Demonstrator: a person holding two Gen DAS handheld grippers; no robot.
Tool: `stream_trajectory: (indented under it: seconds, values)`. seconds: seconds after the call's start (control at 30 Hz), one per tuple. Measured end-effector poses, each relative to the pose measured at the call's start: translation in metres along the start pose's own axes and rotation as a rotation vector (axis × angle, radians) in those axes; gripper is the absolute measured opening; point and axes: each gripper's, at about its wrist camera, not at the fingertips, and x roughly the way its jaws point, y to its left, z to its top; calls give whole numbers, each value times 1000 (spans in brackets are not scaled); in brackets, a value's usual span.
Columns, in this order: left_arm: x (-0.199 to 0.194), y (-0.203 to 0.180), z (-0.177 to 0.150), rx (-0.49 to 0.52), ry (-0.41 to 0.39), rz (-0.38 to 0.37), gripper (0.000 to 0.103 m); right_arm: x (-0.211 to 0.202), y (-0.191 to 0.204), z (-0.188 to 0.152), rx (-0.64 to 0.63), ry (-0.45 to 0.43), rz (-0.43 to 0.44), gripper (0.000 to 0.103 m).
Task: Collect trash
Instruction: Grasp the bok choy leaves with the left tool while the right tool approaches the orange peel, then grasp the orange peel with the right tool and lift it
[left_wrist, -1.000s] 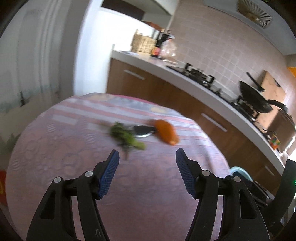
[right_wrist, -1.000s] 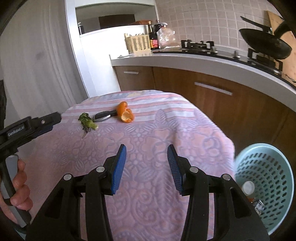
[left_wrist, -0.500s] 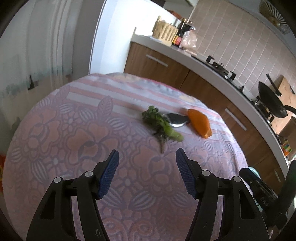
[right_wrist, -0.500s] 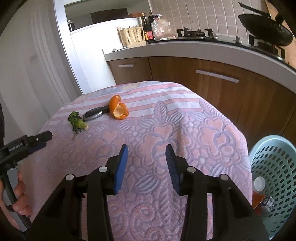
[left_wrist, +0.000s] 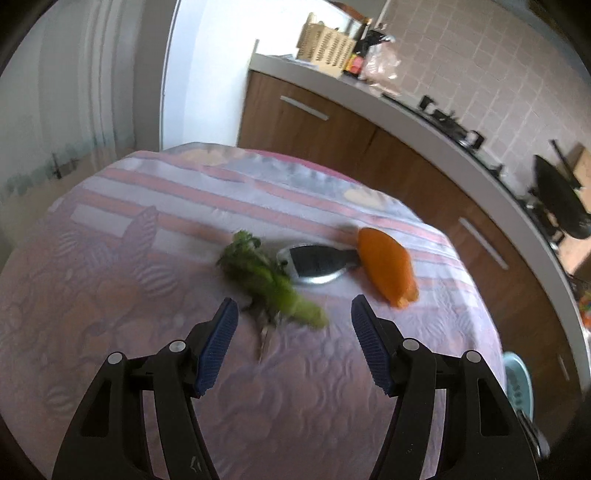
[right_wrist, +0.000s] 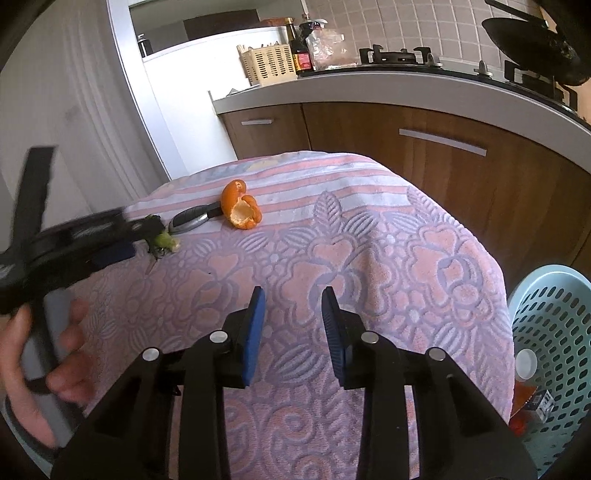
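Observation:
A green vegetable scrap (left_wrist: 273, 284) lies on the pink flowered tablecloth (left_wrist: 110, 295), just ahead of my open left gripper (left_wrist: 293, 314), between its fingertips but not gripped. It also shows in the right wrist view (right_wrist: 164, 242), partly hidden by the left gripper (right_wrist: 110, 236). An orange peel (left_wrist: 386, 267) (right_wrist: 240, 210) lies to its right, touching a black and silver tool (left_wrist: 317, 262) (right_wrist: 192, 219). My right gripper (right_wrist: 290, 306) is open and empty over the cloth nearer the front. A light blue trash basket (right_wrist: 554, 332) stands on the floor at the right.
The basket holds a white-capped bottle (right_wrist: 526, 363) and other trash. A kitchen counter (right_wrist: 406, 85) with brown cabinets, a stove and a black wok (right_wrist: 535, 33) runs behind the table. A wicker basket (right_wrist: 269, 64) and bottles stand on the counter.
My left gripper has moved forward and down to the vegetable scrap, which now sits between its fingertips. My right gripper has shifted slightly closer over the cloth.

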Motion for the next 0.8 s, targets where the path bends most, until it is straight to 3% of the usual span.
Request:
stream_trajectory:
  seconds: [0.1,0.2,0.27,0.43,0.57,0.8]
  values:
    - [17,-5,2,-6,11,65,59,1,-1,0,4,8,6,29]
    - [22,-14,2,55,-9,135,50,2,3,2,-16,27,25,29]
    - [22,-14,1,84,-7,152,38,7,7,7,-40,58,39,29]
    - [10,5,4,51,12,36,23,5,30,45,-124,62,99,29]
    - [-8,22,0,41,8,-57,22,21,54,76,-192,59,119,29]
    - [-20,43,-10,16,-54,-106,22,84,64,91,-209,78,65,29]
